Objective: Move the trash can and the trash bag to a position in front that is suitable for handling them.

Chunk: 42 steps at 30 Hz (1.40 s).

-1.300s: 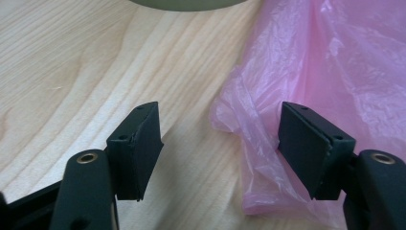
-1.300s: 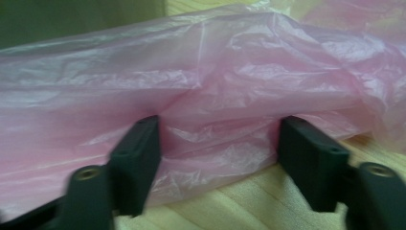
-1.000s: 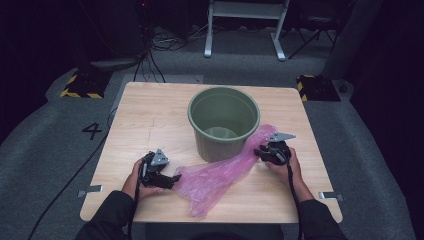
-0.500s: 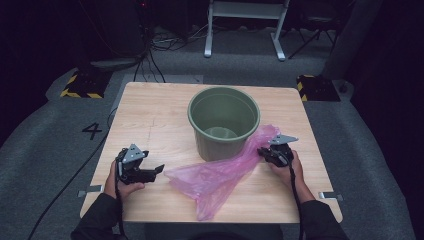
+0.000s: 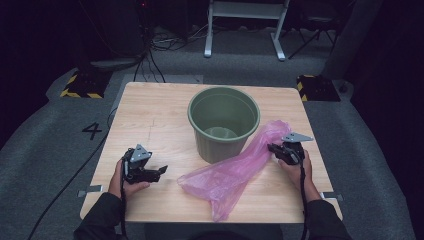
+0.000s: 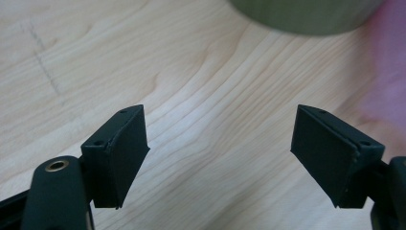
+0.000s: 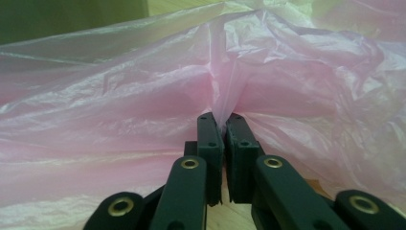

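Right gripper: jaws pressed together on a pinched fold of the pink plastic bag; the film bunches up from between the two black pads in the lower middle of the right gripper view. Its jaws have just been closing, with the bag film between them.
Right gripper in the high view: right of centre, at the upper right end of the bag, held by the person's right hand, which comes in from the lower right.
Left gripper: jaws spread wide, only bare wood between them; one pad at lower left and one at lower right of the left gripper view.
Left gripper in the high view: lower left of the table, held by the left hand, jaws pointing toward the bag's lower end and apart from it.
Pink plastic bag: lies crumpled on the table, running on a slant from the right gripper down to lower centre of the high view; its upper part is against the side of the bucket.
Green bucket: upright at the middle of the table, open top, just above and left of the bag; its base shows blurred at the top edge of the left gripper view.
Table: light wood, square, the person's sleeves at its bottom edge.
Floor: grey carpet around the table, a number 4 marked at left.
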Tool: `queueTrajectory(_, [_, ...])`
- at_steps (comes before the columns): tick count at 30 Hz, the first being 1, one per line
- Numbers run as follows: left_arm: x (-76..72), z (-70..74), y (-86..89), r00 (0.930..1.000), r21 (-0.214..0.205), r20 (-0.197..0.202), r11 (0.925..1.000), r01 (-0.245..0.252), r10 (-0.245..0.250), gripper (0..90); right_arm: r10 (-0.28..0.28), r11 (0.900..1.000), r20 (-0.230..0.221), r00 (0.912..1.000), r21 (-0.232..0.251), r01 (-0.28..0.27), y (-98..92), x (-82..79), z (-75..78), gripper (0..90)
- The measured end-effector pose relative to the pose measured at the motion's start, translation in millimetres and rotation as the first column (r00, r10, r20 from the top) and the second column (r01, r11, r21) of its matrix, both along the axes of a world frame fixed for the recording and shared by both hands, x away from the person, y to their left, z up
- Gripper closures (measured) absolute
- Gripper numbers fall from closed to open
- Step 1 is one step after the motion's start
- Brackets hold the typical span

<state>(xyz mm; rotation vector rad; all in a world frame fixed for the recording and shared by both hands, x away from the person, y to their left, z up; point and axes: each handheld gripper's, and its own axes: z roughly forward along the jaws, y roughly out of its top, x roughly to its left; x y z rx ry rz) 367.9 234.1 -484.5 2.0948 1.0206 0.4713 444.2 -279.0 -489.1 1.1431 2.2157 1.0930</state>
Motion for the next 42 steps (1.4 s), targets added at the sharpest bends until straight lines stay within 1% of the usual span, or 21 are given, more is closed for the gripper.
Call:
queueTrajectory(1, [2.4,-3.1,0.5,0.9999,0.013,-0.017,0.9999,-0.001,0.001,20.0,-0.003,1.0000,-0.001,1.0000,0.002,0.003,-0.5,-0.1,-0.1,87.0])
queueTrajectory(3, [5.0,-7.8,1.2,0.9993,0.008,-0.037,1.0000,0.000,0.000,20.0,-0.005,1.0000,0.002,1.0000,0.002,0.005,-1.8,-0.3,0.0,87.0])
queueTrajectory(6, [6.9,-12.2,2.5,0.9991,0.036,-0.041,0.9993,-0.005,0.006,19.9,-0.005,1.0000,0.009,0.9999,0.005,0.005,-3.2,-0.8,1.1,87.0])
queueTrajectory(8, [8.3,-14.1,4.1,0.9988,0.040,-0.047,0.9991,-0.015,0.017,19.7,-0.003,0.9999,0.011,0.9999,0.013,0.003,-3.5,-1.0,1.9,87.1])
queueTrajectory(10, [9.9,-17.3,5.3,0.9973,0.040,-0.066,0.9988,-0.029,0.032,19.6,-0.004,1.0000,0.016,0.9999,0.006,0.004,-2.8,-1.5,2.6,87.1])
queueTrajectory(12, [9.6,-17.9,5.5,0.9976,0.036,-0.063,0.9990,-0.026,0.028,18.1,-0.002,0.9999,0.018,0.9998,0.012,0.002,-2.4,-2.3,3.6,87.1])
queueTrajectory(15, [10.4,-19.2,4.8,0.9983,0.033,-0.052,0.9991,-0.025,0.027,16.6,-0.002,1.0000,0.032,0.9995,0.009,0.002,-2.3,-3.9,6.4,87.1])
queueTrajectory(21, [12.0,-19.1,4.0,0.9981,0.037,-0.056,0.9991,-0.023,0.025,15.0,-0.009,0.9993,0.067,0.9977,0.036,0.007,-6.4,-10.0,16.4,87.1])
queueTrajectory(29, [12.1,-19.4,3.6,0.9982,0.034,-0.054,0.9991,-0.024,0.026,15.0,-0.008,0.9987,0.121,0.9926,0.050,0.002,-6.6,-15.4,30.1,87.3])
queueTrajectory(36, [11.8,-19.2,3.5,0.9981,0.036,-0.055,0.9990,-0.026,0.028,15.0,-0.004,0.9984,0.135,0.9909,0.057,-0.003,-4.5,-15.4,32.9,87.3])
queueTrajectory(38, [11.8,-19.1,3.5,0.9981,0.037,-0.055,0.9990,-0.026,0.028,15.0,-0.002,0.9978,0.141,0.9900,0.066,-0.007,-4.2,-15.6,34.4,87.4])
queueTrajectory(42, [11.7,-19.1,3.4,0.9981,0.039,-0.054,0.9989,-0.027,0.029,15.1,0.002,0.9974,0.162,0.9868,0.071,-0.014,-2.2,-17.2,39.9,87.4])
